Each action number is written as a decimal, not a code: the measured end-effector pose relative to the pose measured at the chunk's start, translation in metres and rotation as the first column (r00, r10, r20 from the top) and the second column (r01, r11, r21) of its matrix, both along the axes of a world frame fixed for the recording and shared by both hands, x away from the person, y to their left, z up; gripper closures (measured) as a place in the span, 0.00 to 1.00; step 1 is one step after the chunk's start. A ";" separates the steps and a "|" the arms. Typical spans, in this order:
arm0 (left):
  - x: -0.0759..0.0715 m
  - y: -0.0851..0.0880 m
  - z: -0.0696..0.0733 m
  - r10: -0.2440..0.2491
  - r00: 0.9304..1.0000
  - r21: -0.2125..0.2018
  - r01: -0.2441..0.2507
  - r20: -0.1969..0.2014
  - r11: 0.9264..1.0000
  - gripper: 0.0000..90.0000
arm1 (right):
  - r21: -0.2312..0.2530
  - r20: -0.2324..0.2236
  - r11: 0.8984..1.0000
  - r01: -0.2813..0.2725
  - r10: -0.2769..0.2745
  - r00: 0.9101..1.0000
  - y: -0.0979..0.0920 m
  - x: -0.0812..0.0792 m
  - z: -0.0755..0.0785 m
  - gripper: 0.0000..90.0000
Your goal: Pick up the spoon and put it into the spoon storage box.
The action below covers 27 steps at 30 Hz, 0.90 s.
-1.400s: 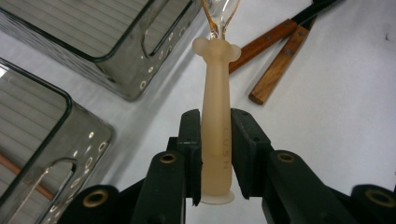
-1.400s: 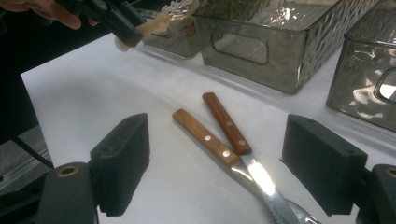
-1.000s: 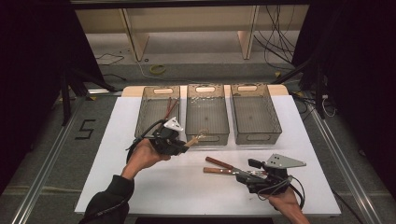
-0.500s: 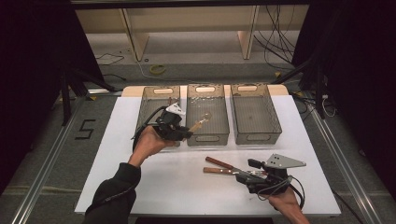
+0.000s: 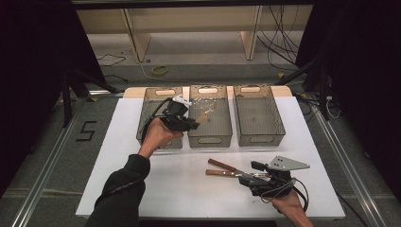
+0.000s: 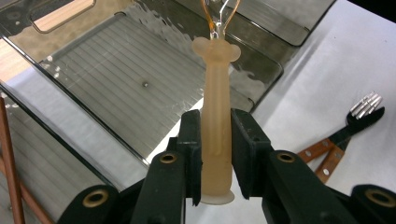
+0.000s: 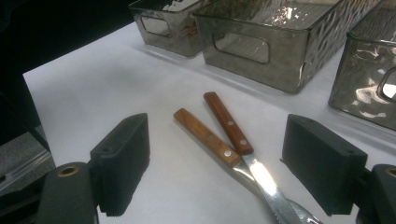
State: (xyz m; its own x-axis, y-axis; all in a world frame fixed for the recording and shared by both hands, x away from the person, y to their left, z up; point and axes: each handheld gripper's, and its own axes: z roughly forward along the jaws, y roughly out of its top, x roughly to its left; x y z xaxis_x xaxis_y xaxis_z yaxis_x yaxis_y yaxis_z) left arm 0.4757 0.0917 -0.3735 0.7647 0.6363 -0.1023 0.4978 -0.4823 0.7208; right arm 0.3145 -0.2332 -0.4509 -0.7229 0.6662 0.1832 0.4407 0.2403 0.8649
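Left gripper [image 5: 195, 124] held above the front of the bins, between the left bin [image 5: 153, 109] and the middle bin [image 5: 210, 135], jaws clamped on the pale handle of a whisk [image 6: 215, 116]. Seen in the left gripper view as a peach-coloured, slightly see-through handle pinched near its flat end between the two black pads [image 6: 190, 140], wire loops rising from the knobbed top and cut off by the upper edge. Seen from above as the whisk's wires [image 5: 205, 115] poking out over the middle bin, clear of its floor.

Right gripper [image 5: 253, 174] low over the white table [image 5: 189, 189] near its front right, jaws wide apart and gripping nothing. Between and just ahead of those jaws, two knives with wooden handles [image 7: 219, 133] lying flat on the table, handles splayed apart, blades crossing close to the gripper. Also visible in the left gripper view, off to the right: a dark-headed fork [image 6: 366, 109] on the table.

Third bin [image 5: 257, 113] on the right, beside the middle one.
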 end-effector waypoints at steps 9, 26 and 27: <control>0.016 -0.008 -0.003 0.034 0.999 -0.011 -0.034 -0.017 0.999 0.83 | -0.001 -0.002 1.000 -0.001 0.001 1.000 0.000 0.000 0.000 0.27; 0.037 -0.014 -0.017 0.090 0.995 -0.013 -0.091 -0.044 0.996 0.82 | 0.001 0.000 1.000 -0.005 0.005 1.000 0.000 0.001 0.000 0.27; 0.038 -0.015 -0.018 0.095 0.994 -0.017 -0.096 -0.046 0.995 0.83 | 0.000 -0.001 1.000 -0.005 0.005 1.000 0.000 0.001 0.000 0.27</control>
State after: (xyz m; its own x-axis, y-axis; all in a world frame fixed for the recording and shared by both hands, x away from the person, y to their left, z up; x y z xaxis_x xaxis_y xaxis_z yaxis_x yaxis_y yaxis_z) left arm 0.5136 0.0771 -0.3917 0.6948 0.7038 -0.1483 0.5731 -0.4171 0.7055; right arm 0.3150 -0.2335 -0.4513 -0.7260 0.6626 0.1842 0.4405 0.2422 0.8645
